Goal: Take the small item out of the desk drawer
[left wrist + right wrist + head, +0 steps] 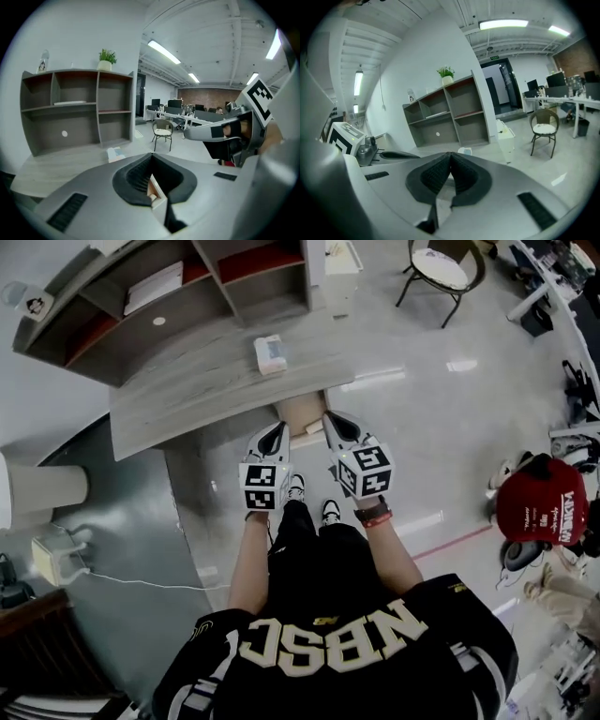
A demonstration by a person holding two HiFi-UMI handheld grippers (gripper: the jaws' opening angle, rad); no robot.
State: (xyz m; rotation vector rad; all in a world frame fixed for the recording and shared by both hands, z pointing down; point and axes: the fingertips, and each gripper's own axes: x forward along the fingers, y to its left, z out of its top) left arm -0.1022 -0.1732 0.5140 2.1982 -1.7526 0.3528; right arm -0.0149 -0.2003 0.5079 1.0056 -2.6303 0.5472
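A grey desk [187, 395] has a shallow drawer [302, 414] pulled out at its front edge, showing a tan inside; I make out no item in it. My left gripper [277, 430] hangs at the drawer's left side, jaws shut. In the left gripper view the jaws [151, 157] meet, and a strip of the drawer [153, 190] shows through the gap below them. My right gripper [330, 418] is at the drawer's right side, and its jaws [450, 154] also meet, empty. A small white and blue pack [270, 354] lies on the desk top.
A grey shelf unit [169, 296] stands on the back of the desk. A white cabinet [342, 263] and a chair [441, 268] stand beyond. A person in a red cap [542, 502] is at the right. A cable and plug box [56, 559] lie at the left.
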